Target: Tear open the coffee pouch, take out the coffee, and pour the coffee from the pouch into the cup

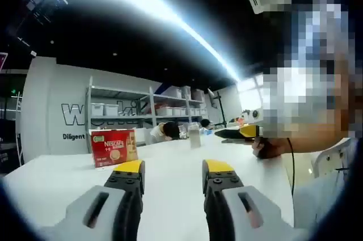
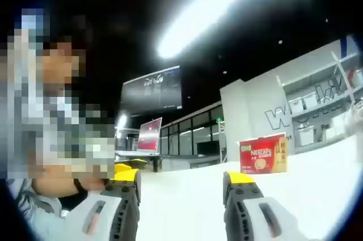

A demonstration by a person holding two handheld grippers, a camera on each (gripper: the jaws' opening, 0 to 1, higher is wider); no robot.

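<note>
The red cardboard coffee box [image 1: 114,147] stood upright on the white surface [image 1: 170,167], ahead-left of the left claw [image 1: 173,174] and ahead-right of the right claw [image 2: 181,183], both wide and empty.

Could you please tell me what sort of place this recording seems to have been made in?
Probably a lab or workshop in an office-like hall: a large white table holding a red coffee box, metal shelving stacked with storage bins against a wall with large lettering, and a monitor at a desk farther back.
</note>
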